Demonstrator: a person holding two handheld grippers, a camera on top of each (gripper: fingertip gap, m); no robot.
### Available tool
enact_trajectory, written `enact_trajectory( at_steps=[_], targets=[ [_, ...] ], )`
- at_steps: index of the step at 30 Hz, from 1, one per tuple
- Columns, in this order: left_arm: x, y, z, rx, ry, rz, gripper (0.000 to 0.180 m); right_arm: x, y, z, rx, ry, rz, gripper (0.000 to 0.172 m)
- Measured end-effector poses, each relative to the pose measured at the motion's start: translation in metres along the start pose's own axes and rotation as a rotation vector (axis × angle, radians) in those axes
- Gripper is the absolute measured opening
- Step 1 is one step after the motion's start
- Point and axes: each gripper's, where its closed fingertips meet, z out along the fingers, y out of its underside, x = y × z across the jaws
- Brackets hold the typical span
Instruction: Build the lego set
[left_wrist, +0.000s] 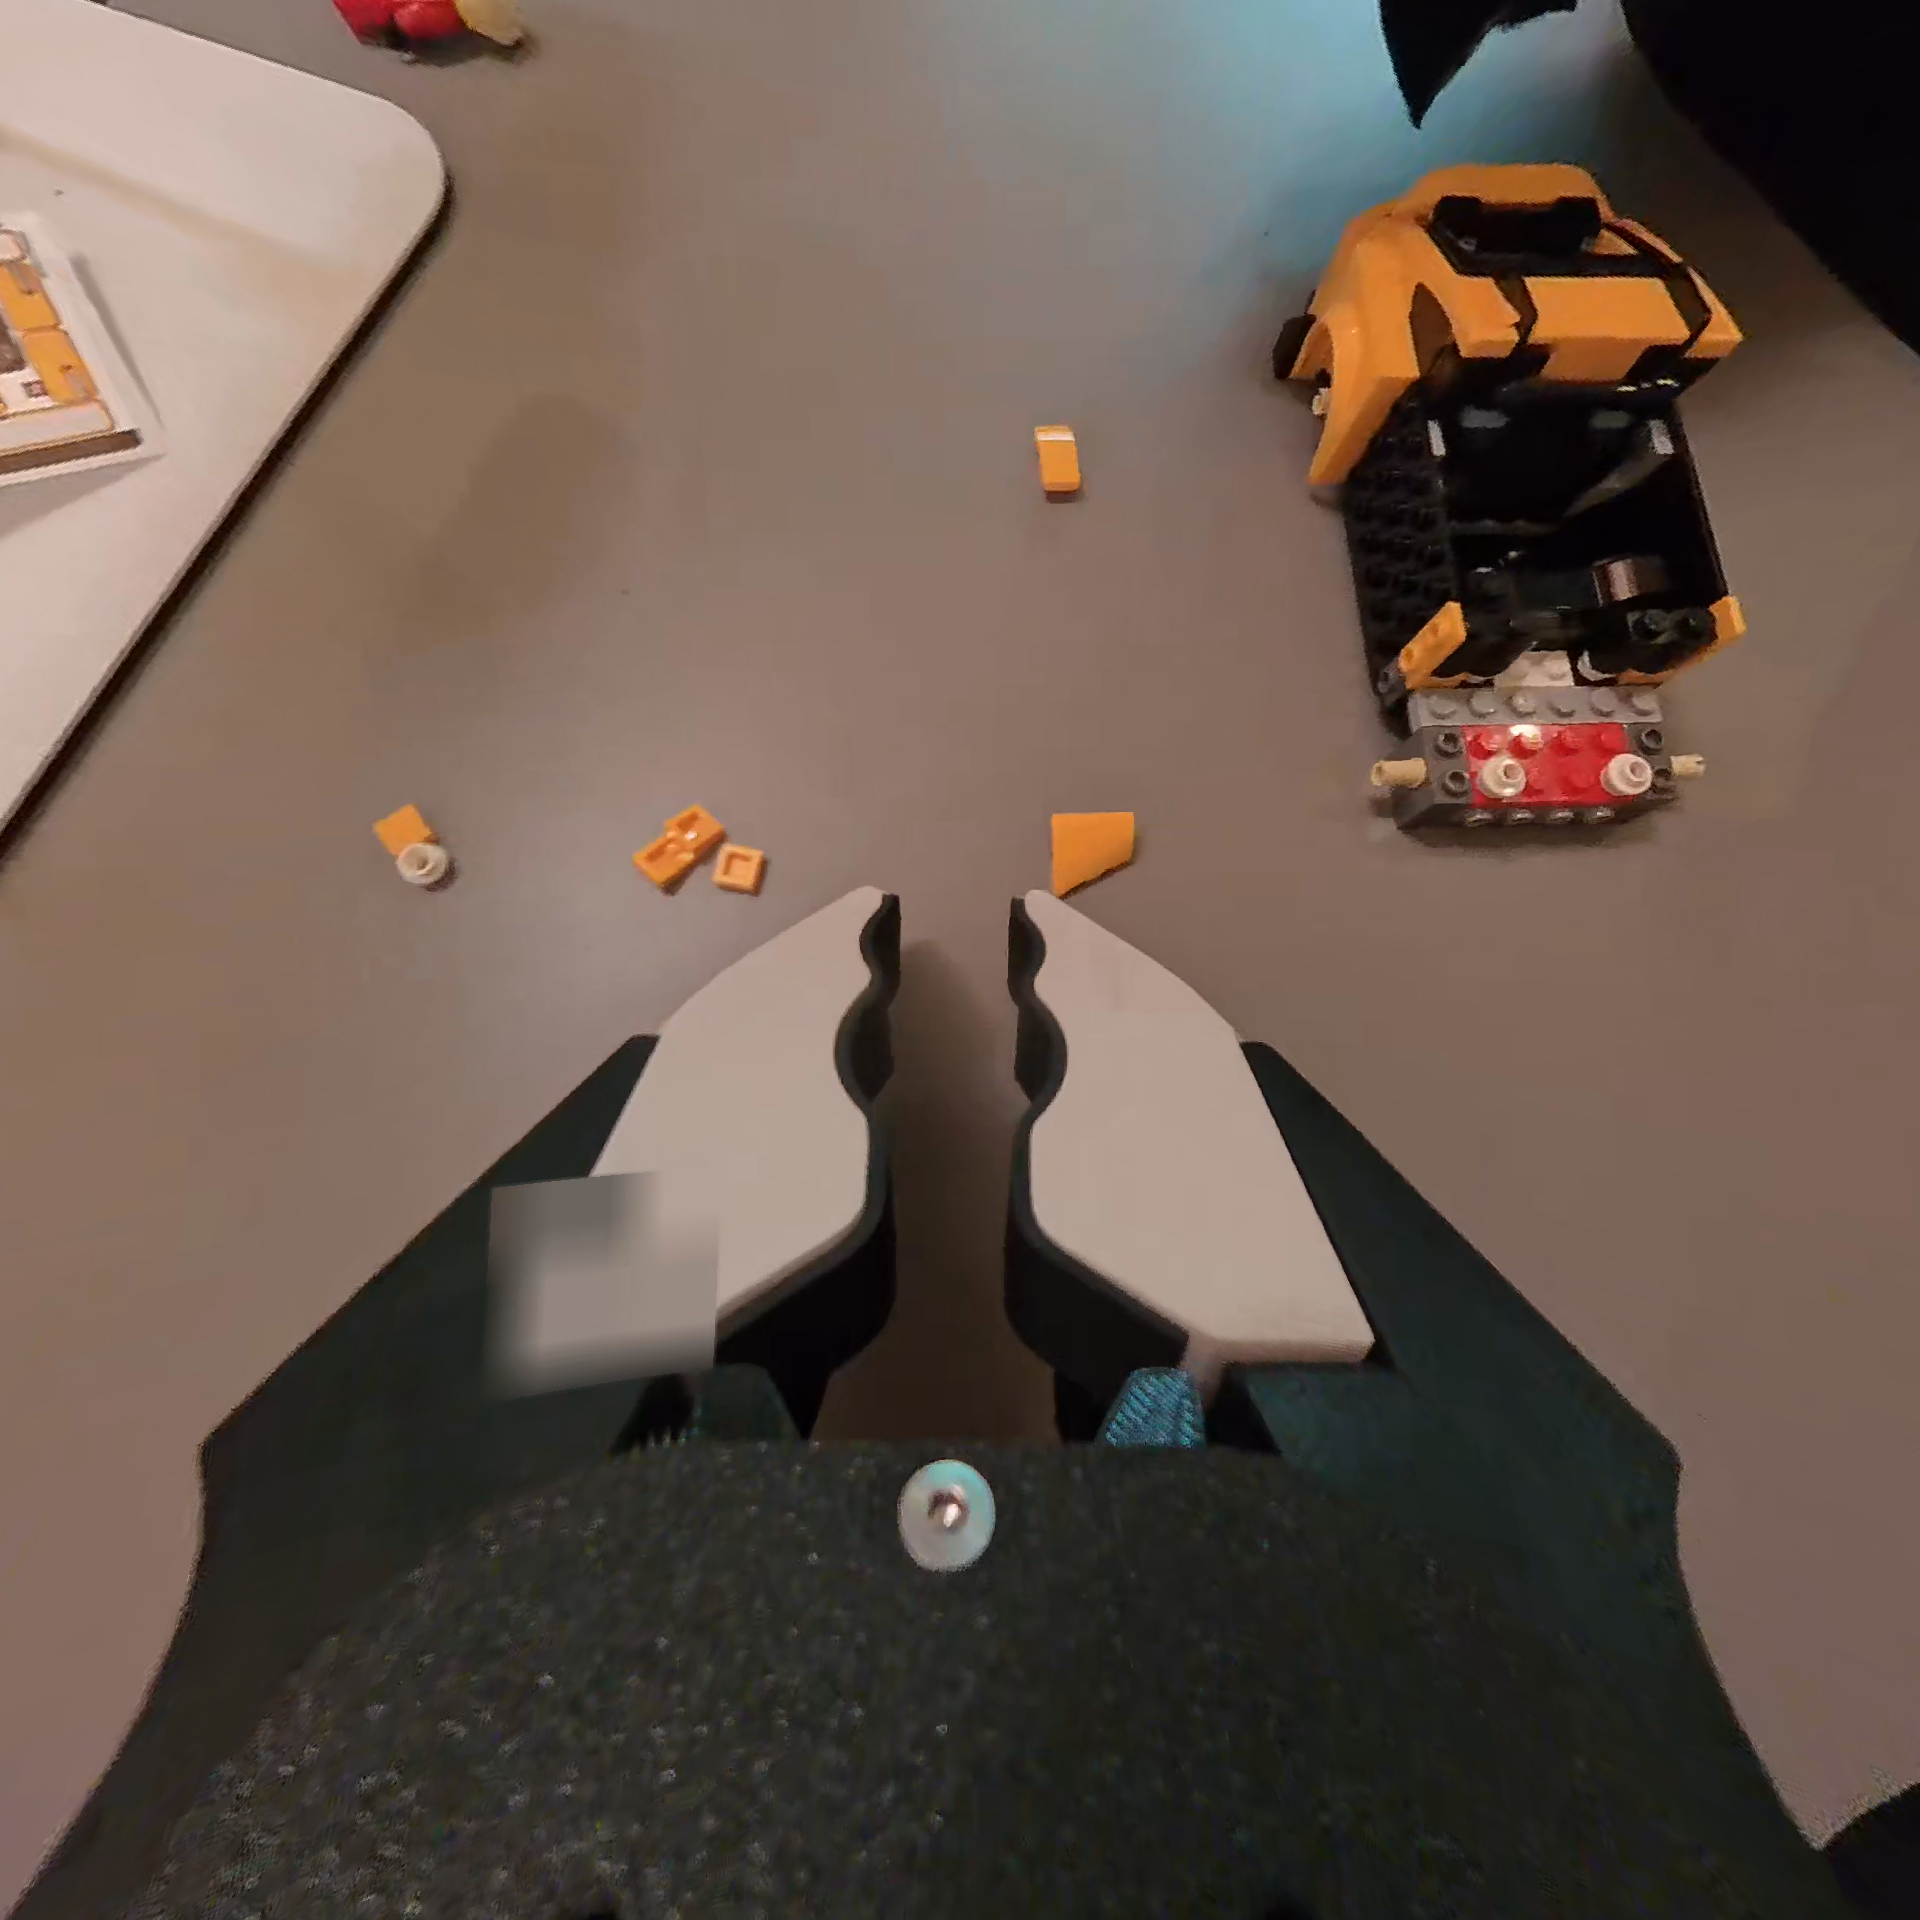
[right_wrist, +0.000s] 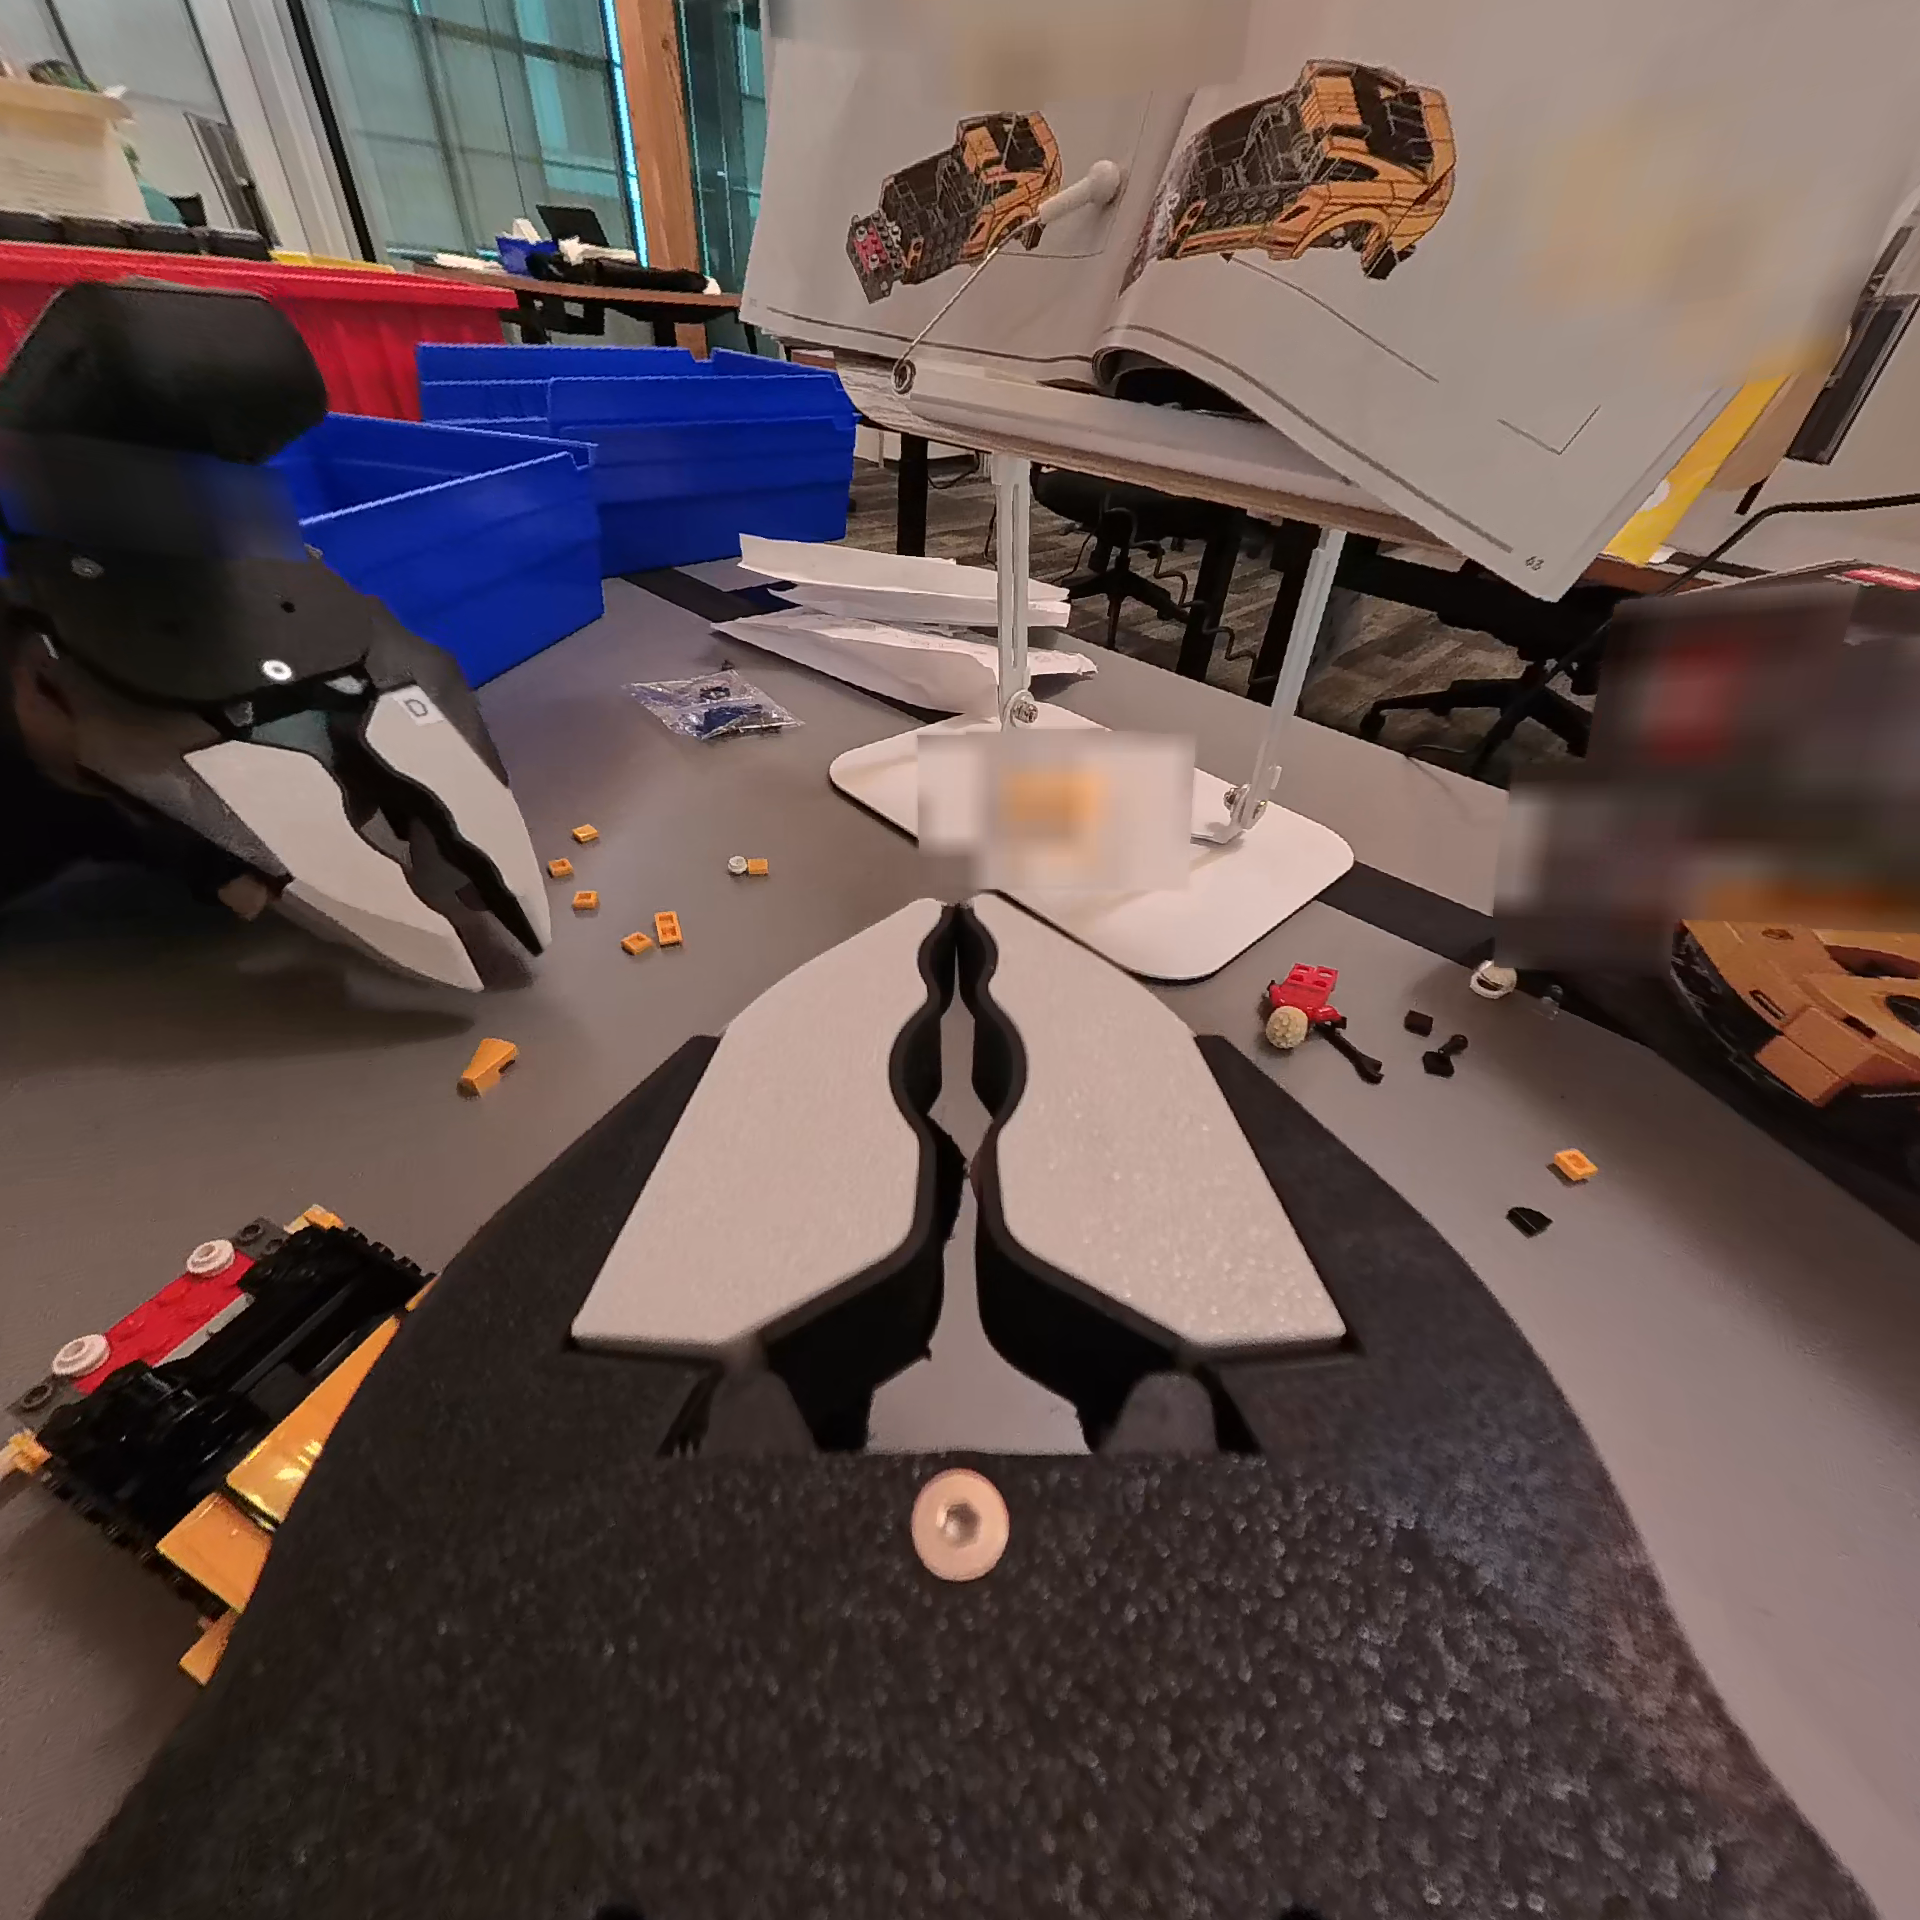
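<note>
On my right wrist feed: blue bins (right_wrist: 582, 468) upper left, red bin (right_wrist: 312, 301) behind. Open instruction booklet (right_wrist: 1247, 260) on white stand (right_wrist: 1247, 894), upper right. Bagged parts (right_wrist: 712, 707) and white paper bags (right_wrist: 904, 613) centre.

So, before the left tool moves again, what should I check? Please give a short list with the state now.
1. Left tool open, nothing between its fingers: ok.
2. Right tool shut, holding nothing: ok.
3. Orange wedge piece free on the table, just past the left tool's right finger: ok.
4. Brick car apart from both tools: ok.
5. Wedge touching the finger: cannot tell.
</note>
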Motion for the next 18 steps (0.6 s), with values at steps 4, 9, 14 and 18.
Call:
enact_trajectory(
  at_steps=[4,9,14,18],
  targets=[
    [0.016,0.001,0.007,-0.027,0.05,0.042,0.028,-0.003,0.005,0.002,-0.029,-0.015,-0.006,0.0],
    [0.023,-0.001,0.012,-0.044,0.052,0.057,0.036,-0.004,0.009,0.003,-0.052,-0.017,-0.034,0.0],
    [0.025,-0.002,0.019,-0.071,0.02,0.073,0.028,-0.007,0.014,0.005,-0.08,-0.025,-0.052,0.0],
    [0.027,-0.004,0.021,-0.073,0.019,0.062,0.022,-0.008,0.018,0.007,-0.098,-0.026,-0.06,0.0]
  ],
)
